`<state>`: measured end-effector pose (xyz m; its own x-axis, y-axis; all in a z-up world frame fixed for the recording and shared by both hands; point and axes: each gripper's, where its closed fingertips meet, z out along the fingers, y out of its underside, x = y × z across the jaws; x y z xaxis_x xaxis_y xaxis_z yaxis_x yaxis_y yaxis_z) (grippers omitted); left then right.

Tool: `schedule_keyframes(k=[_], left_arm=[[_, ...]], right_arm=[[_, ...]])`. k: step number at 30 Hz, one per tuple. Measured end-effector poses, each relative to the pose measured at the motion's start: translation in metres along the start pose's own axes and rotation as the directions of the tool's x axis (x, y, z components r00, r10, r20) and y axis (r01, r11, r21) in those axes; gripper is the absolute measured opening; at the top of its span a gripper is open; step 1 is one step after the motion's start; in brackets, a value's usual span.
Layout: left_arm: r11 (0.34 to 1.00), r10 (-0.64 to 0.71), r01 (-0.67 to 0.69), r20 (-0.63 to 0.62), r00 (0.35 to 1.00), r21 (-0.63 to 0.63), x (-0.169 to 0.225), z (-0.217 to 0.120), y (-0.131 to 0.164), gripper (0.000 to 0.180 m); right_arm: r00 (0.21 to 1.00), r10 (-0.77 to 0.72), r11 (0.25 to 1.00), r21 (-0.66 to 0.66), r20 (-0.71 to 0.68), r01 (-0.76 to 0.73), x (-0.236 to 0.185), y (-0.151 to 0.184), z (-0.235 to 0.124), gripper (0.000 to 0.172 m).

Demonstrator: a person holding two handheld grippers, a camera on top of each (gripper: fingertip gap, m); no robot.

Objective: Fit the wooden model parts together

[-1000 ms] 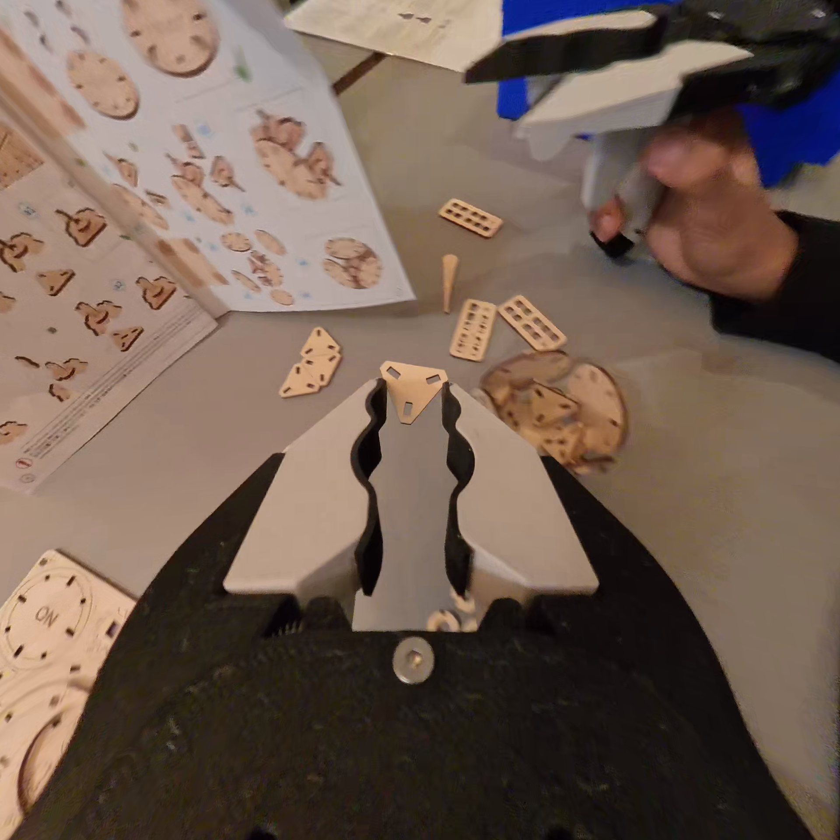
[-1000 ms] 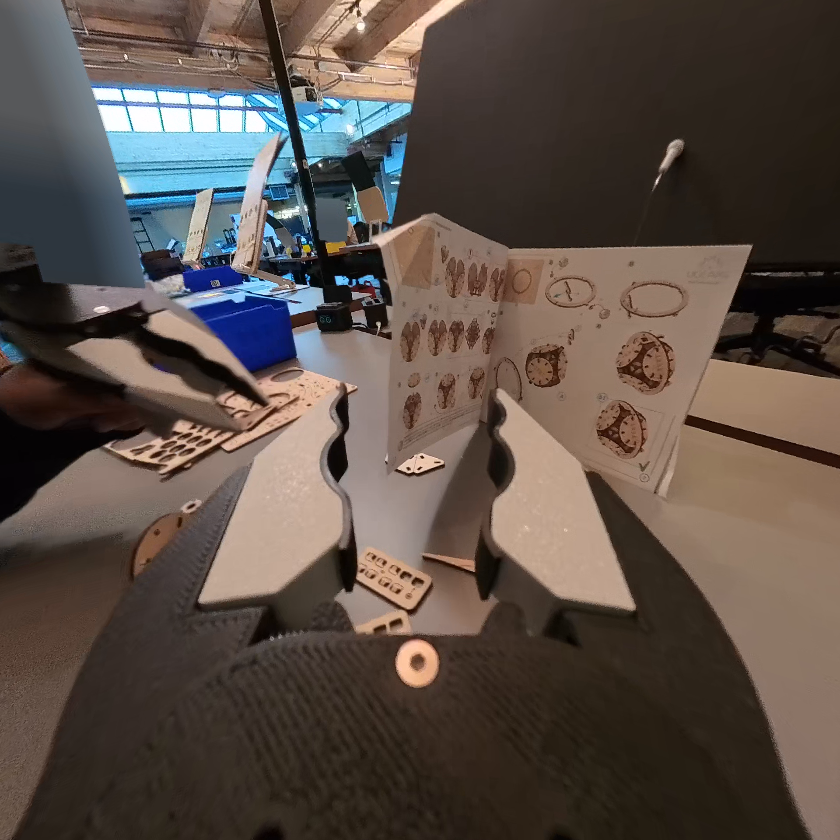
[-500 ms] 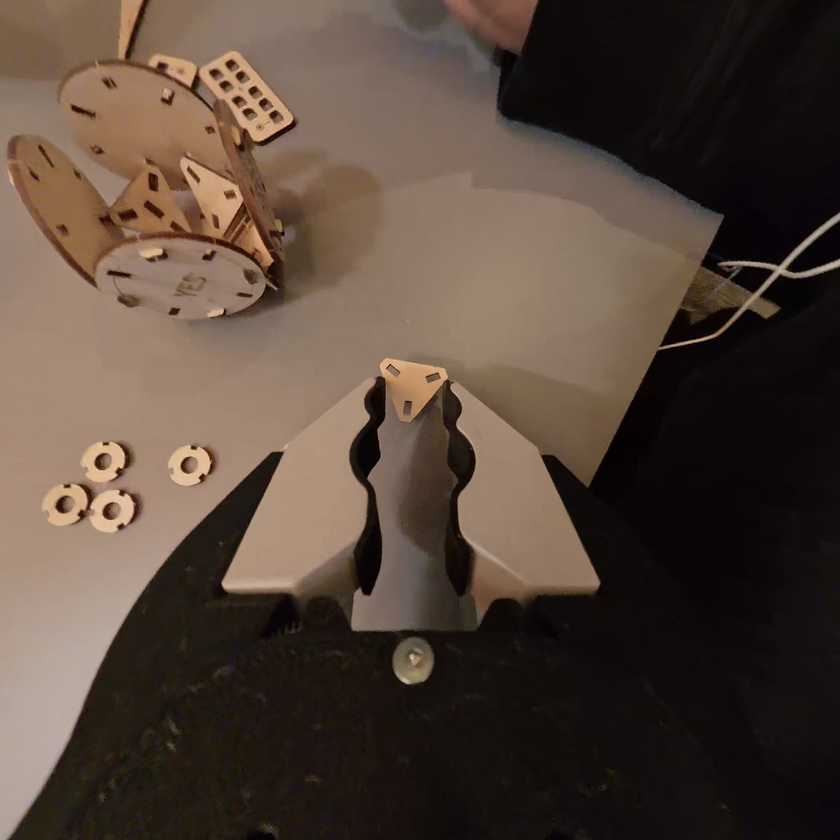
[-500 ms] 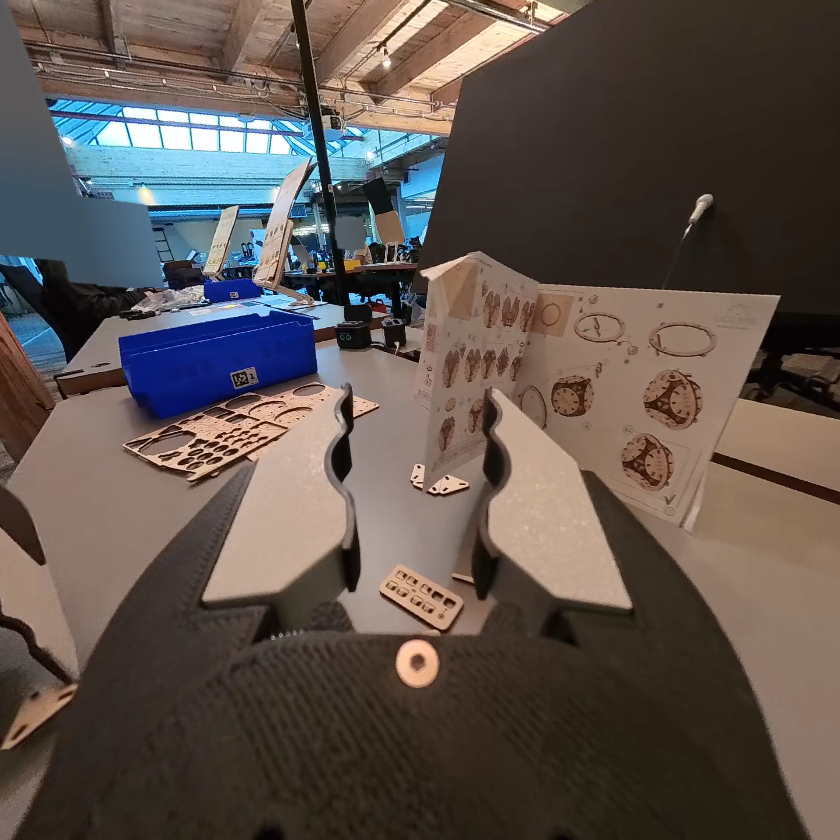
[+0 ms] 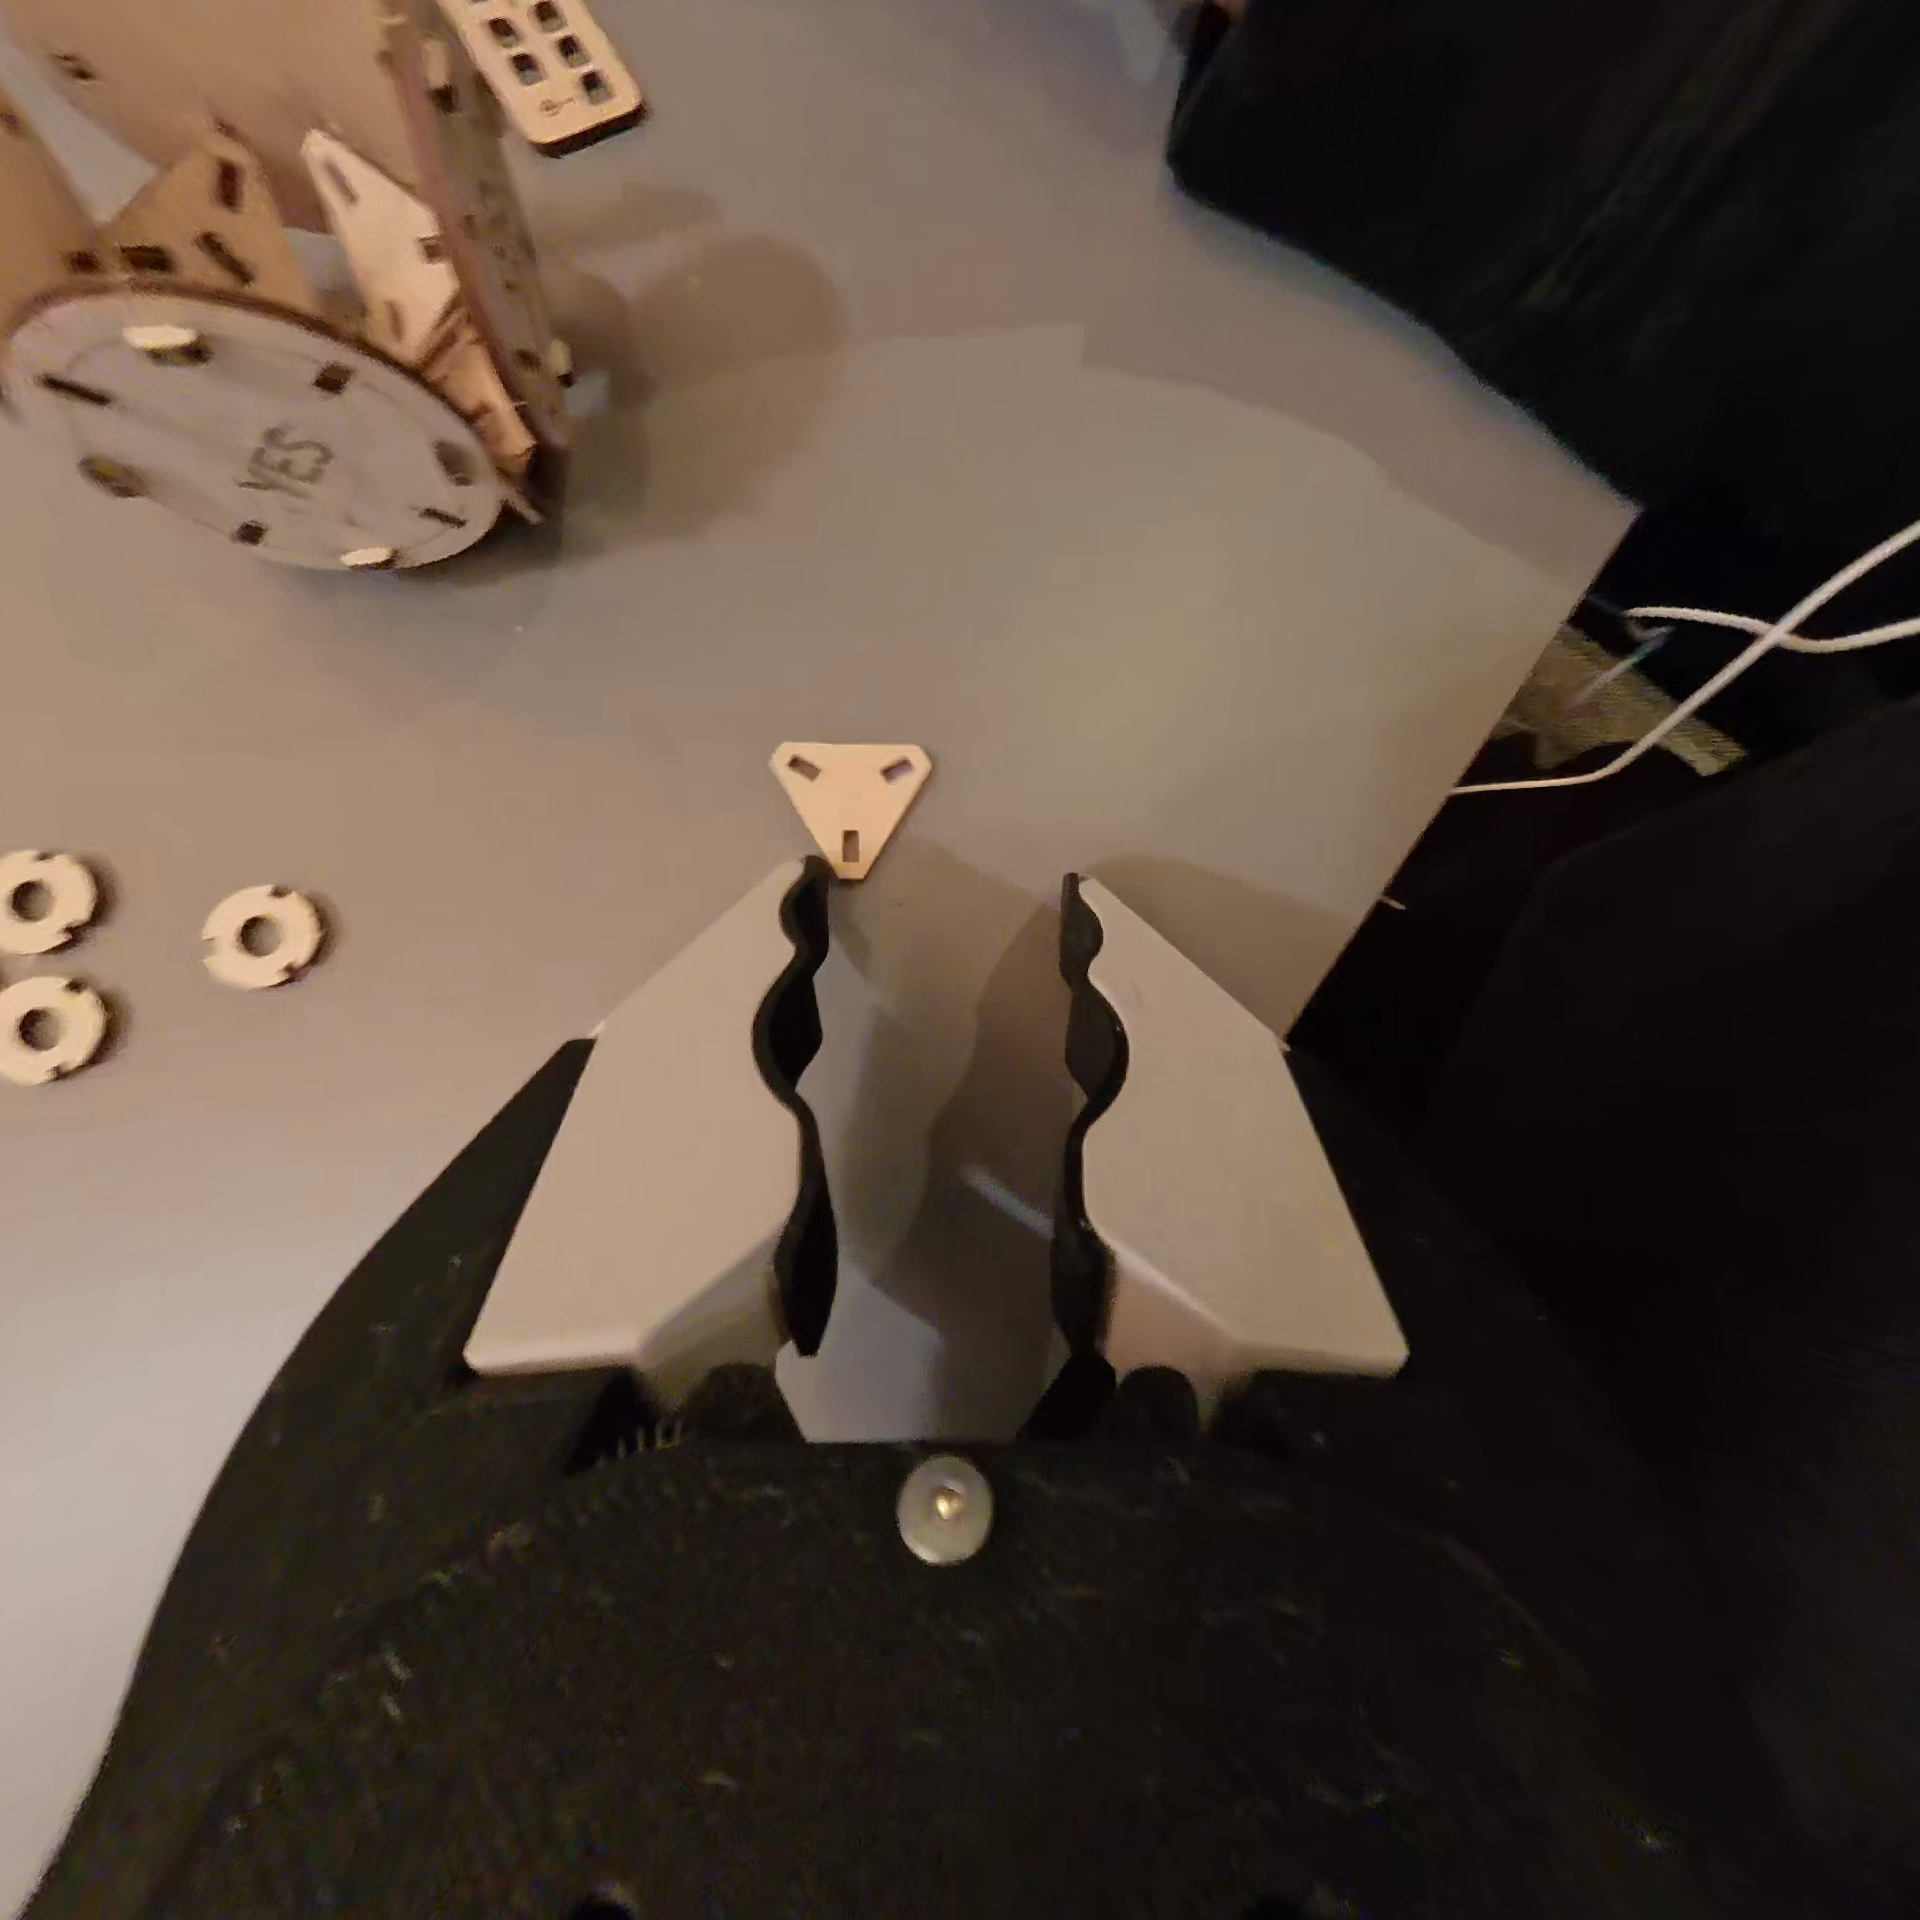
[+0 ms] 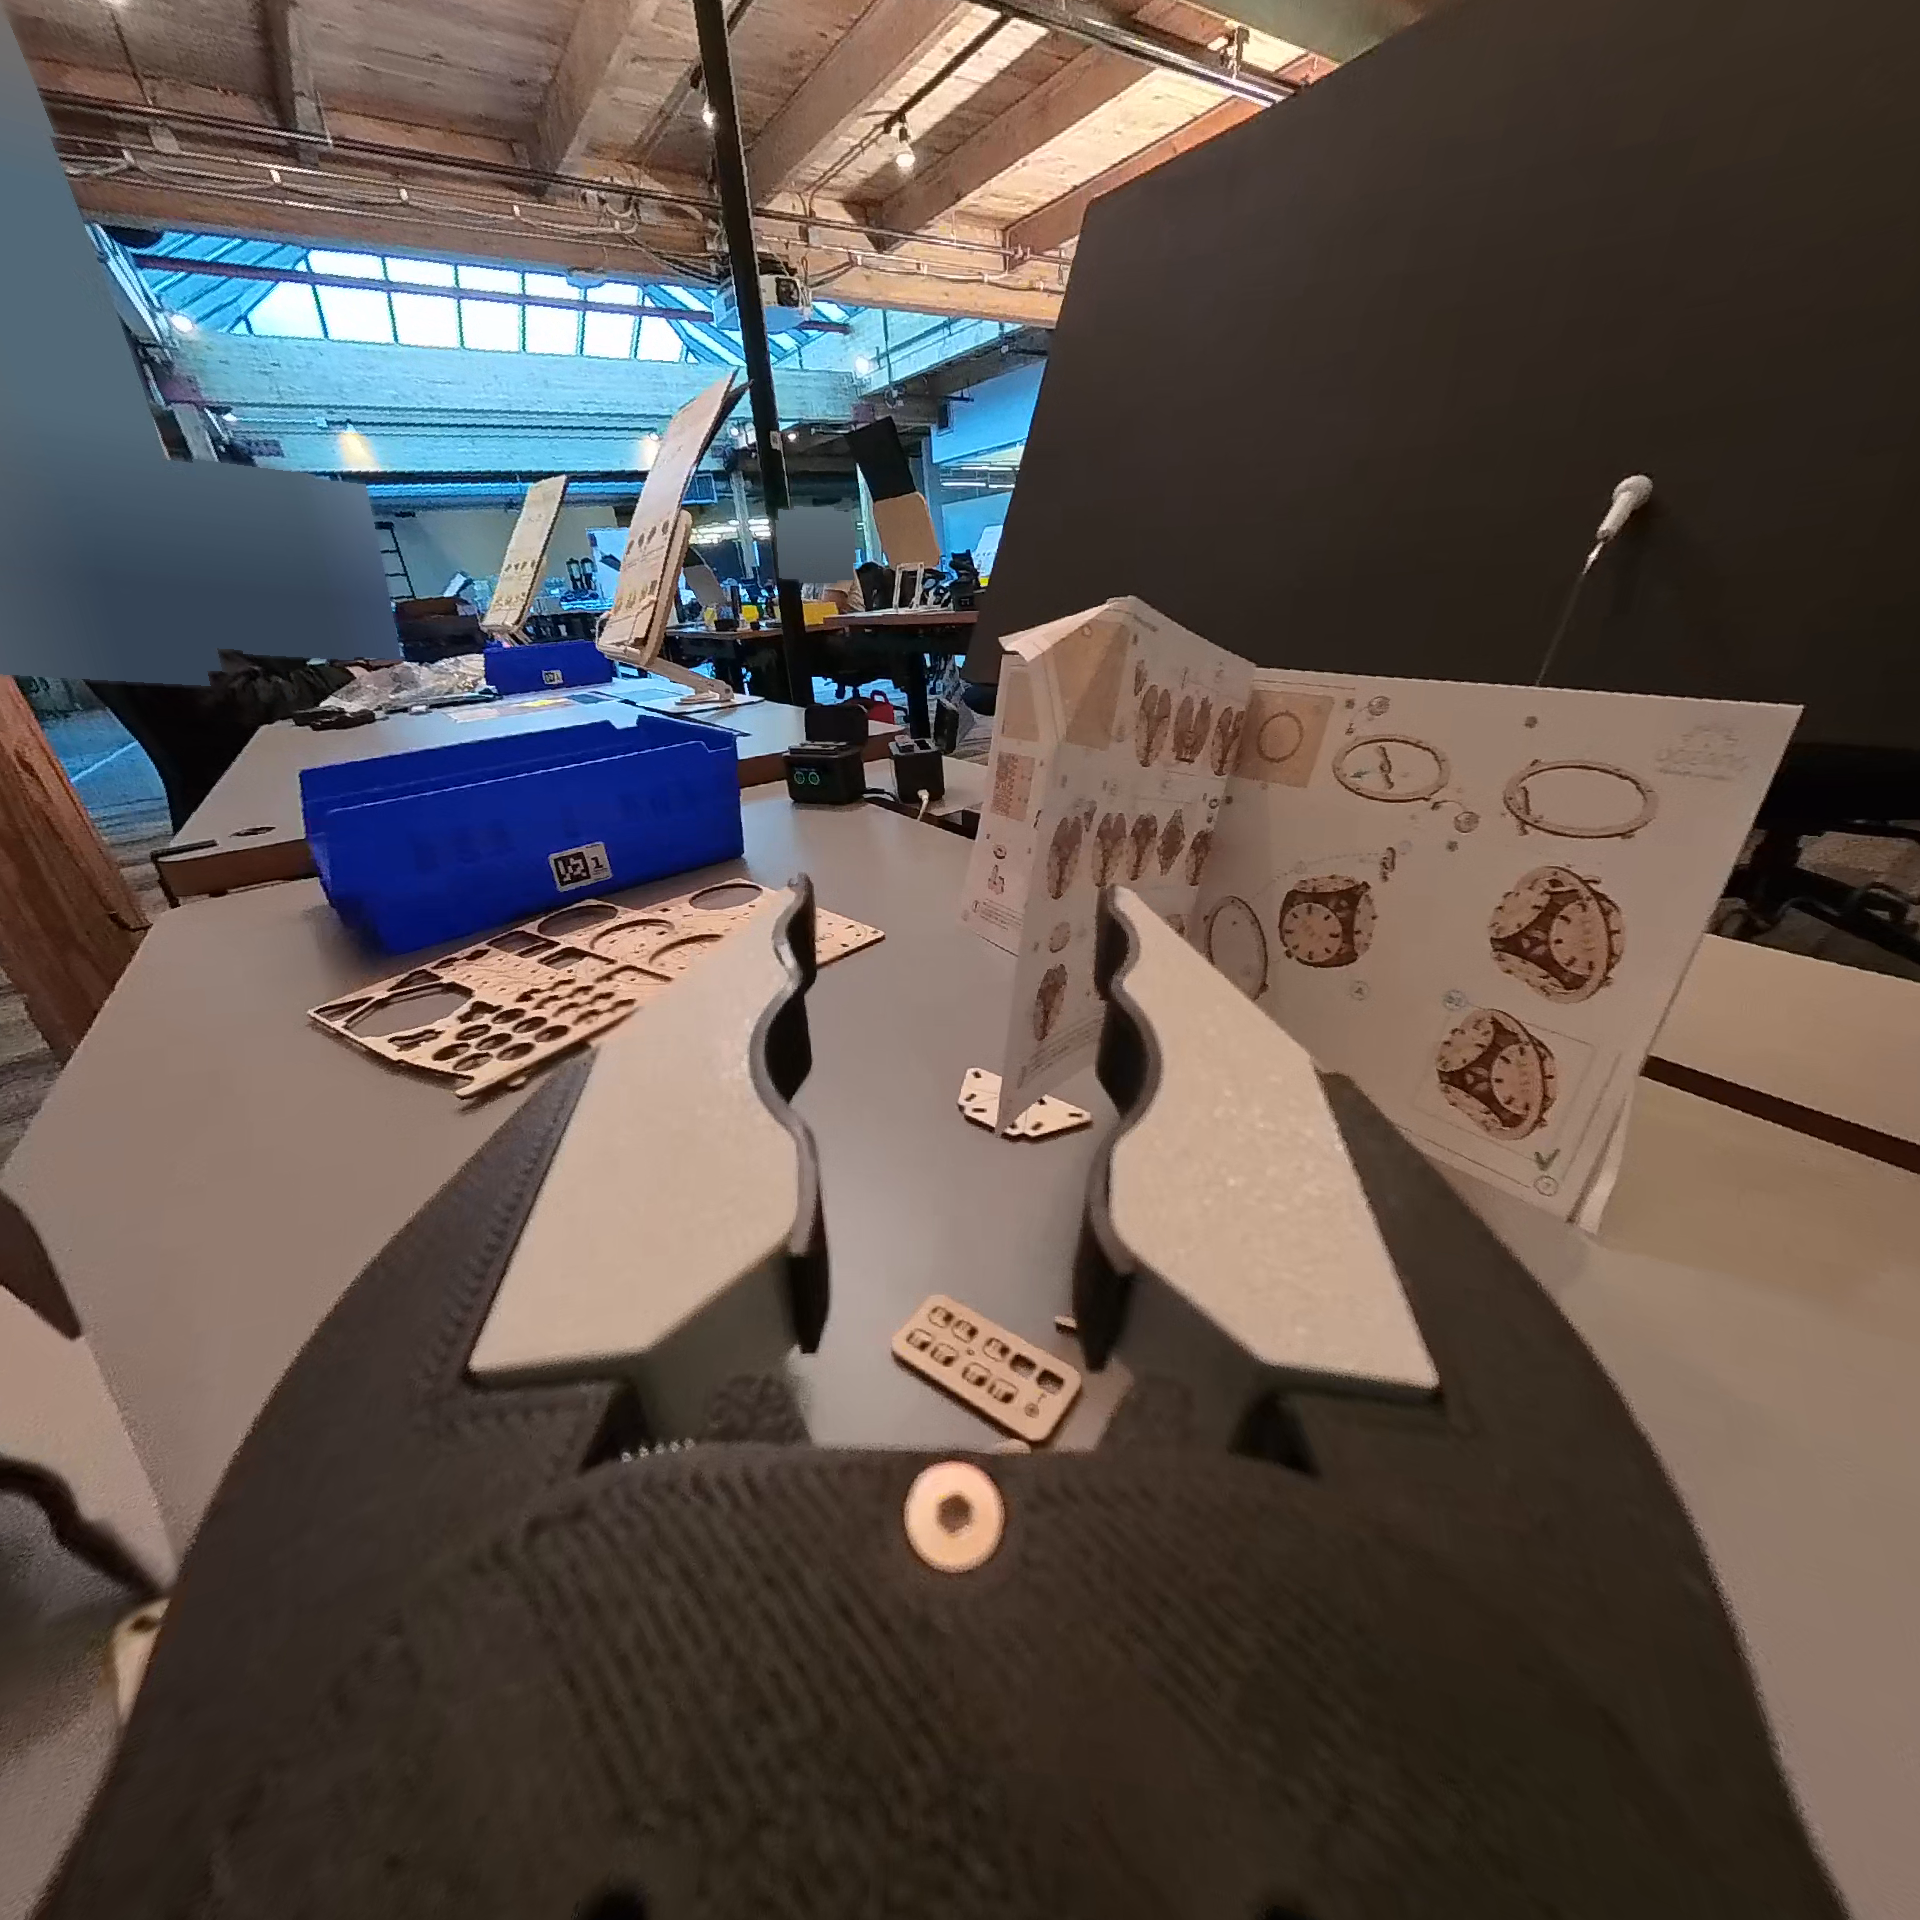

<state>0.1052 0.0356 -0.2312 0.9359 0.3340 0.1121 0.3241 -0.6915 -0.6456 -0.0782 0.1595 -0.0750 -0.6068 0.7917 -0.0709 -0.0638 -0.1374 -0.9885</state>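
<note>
From my left gripper the small pale wooden triangular plate with three slots lies flat on the grey worktop, just ahead of the fingertips and off toward the left finger: its lower point sits right at that finger's tip, while the right finger stands well clear of it. The fingers are apart with bare worktop between them, and nothing is gripped. The triangle's broad edge faces away from me and its point aims back at the gap.

Farther off to the left stands a partly built wooden drum of slotted round discs, with a small slotted rectangular plate behind it and three notched wooden washers lying flat on the near left. The worktop's edge runs close on the right, with white cables beyond it.

My right gripper is also spread and holds nothing. A small rectangular wooden plate with window cut-outs lies on the worktop low between its fingers, untouched. Ahead stands a folded paper instruction sheet, two triangular plates at its foot, a punched-out plywood sheet and a blue plastic bin to the left.
</note>
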Motion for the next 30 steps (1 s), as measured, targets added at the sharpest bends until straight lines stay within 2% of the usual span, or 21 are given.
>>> schedule_keyframes(k=[4, 5, 9, 14, 17, 21, 25, 30], left_arm=[[1.0, 0.015, -0.01, -0.24, 0.971, 0.02, 0.048, 0.0, -0.009, 0.037], [0.999, 0.026, -0.019, -0.244, 0.969, 0.032, 0.052, 0.0, -0.012, 0.037], [0.999, 0.028, -0.025, -0.115, 0.993, 0.034, 0.029, 0.002, -0.014, 0.031], [0.998, -0.025, 0.023, 0.032, 0.999, 0.066, -0.009, 0.0, -0.016, 0.035], [0.996, -0.055, 0.056, -0.021, 0.998, 0.07, -0.005, 0.004, -0.017, 0.037], [0.993, -0.086, 0.094, -0.112, 0.99, 0.077, 0.013, 0.006, -0.017, 0.034], [0.996, -0.045, 0.047, -0.039, 0.998, 0.076, 0.006, 0.002, -0.014, 0.032], [0.994, -0.054, 0.06, -0.055, 0.997, 0.096, 0.008, 0.001, -0.015, 0.031]], right_arm=[[1.0, 0.009, 1.0, 0.017, 0.006, -0.009, -0.002, -0.004, -0.002, 0.053], [1.0, 0.009, 1.0, 0.021, 0.006, -0.009, -0.002, -0.005, -0.003, 0.053], [1.0, 0.015, 0.999, 0.044, 0.005, -0.015, -0.002, -0.012, -0.007, 0.052], [0.999, 0.044, 0.995, 0.085, 0.021, -0.045, -0.003, -0.019, -0.011, 0.053], [0.998, 0.042, 0.992, 0.118, 0.048, -0.047, -0.008, -0.026, -0.014, 0.052], [0.997, -0.045, 0.985, 0.171, 0.056, 0.035, -0.019, -0.038, -0.022, 0.047], [0.998, -0.054, 0.984, 0.175, 0.045, 0.045, -0.022, -0.038, -0.028, 0.048], [0.999, -0.011, 0.986, 0.164, 0.036, 0.005, -0.017, -0.034, -0.031, 0.052]])
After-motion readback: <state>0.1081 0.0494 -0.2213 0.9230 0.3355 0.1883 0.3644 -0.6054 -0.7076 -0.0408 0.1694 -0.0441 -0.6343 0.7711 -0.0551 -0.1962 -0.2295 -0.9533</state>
